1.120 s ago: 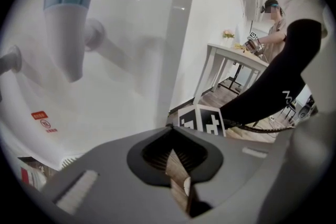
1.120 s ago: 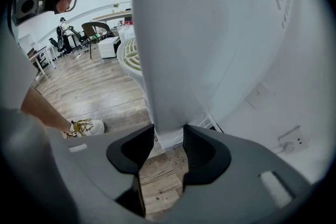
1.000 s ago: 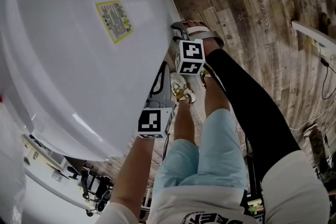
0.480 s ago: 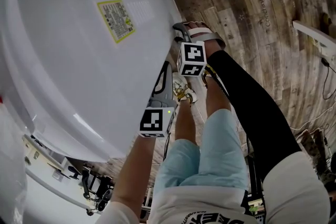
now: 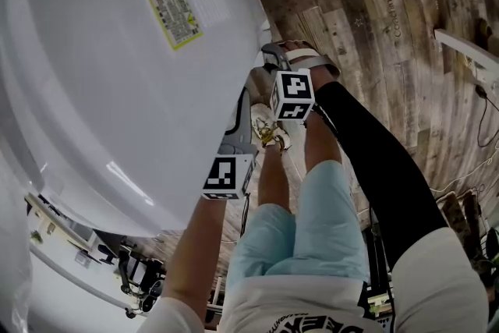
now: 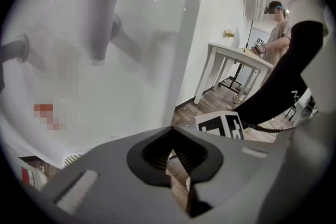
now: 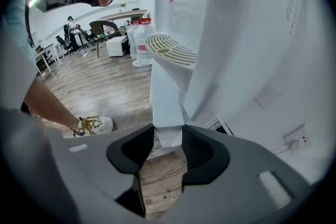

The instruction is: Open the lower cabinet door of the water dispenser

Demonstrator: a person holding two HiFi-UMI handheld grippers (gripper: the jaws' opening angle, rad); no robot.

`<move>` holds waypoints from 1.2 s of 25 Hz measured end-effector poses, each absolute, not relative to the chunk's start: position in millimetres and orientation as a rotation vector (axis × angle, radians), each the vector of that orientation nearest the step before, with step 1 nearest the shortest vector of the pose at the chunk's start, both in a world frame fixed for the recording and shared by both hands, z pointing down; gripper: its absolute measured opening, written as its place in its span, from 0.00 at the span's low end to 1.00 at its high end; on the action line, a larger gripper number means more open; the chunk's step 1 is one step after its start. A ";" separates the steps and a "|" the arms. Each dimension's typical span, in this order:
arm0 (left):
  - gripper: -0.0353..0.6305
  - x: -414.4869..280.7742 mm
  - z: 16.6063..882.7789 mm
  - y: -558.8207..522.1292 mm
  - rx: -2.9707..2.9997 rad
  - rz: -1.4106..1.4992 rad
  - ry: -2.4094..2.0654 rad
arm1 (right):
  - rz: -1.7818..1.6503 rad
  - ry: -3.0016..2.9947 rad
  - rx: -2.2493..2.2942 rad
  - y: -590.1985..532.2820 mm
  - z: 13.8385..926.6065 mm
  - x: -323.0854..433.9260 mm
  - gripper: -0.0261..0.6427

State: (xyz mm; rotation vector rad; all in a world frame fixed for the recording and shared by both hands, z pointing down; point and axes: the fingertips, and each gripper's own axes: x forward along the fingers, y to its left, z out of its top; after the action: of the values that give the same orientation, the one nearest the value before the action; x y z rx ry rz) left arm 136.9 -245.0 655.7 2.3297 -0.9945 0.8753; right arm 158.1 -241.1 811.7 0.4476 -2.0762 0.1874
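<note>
Right hand-held gripper back, on door

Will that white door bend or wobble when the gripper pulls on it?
Probably no bending: the door looks like a flat, hard panel. It seems thin where the right gripper has its jaws on the edge, so it is likely light and easy to swing. Its surface looks smooth, so the jaws might slip.

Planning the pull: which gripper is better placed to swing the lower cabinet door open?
Right. The right gripper has the edge of the cabinet door between its jaws. The left gripper is shut on nothing, with only floor showing past its jaws.
</note>
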 end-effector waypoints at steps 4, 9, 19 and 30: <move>0.14 135.4 655.7 -242.4 2.321 0.855 -1.016 | 0.200 -2.070 0.454 -238.3 811.1 158.3 0.28; 0.14 134.1 659.8 -244.0 2.291 0.811 -1.055 | 0.206 -2.079 0.448 -232.6 811.6 155.6 0.28; 0.14 133.7 649.9 -221.5 2.368 0.774 -1.047 | 0.240 -2.037 0.417 -196.6 808.4 142.7 0.28; 0.14 92.0 637.4 -191.1 2.370 0.764 -1.095 | 0.329 -2.008 0.419 -142.3 807.1 123.1 0.28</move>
State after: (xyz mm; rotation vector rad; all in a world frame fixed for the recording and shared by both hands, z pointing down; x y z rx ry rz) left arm 92.0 -191.1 637.4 2.3704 -1.0951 0.7642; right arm 123.1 -142.3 807.1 0.4191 -2.0085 0.3289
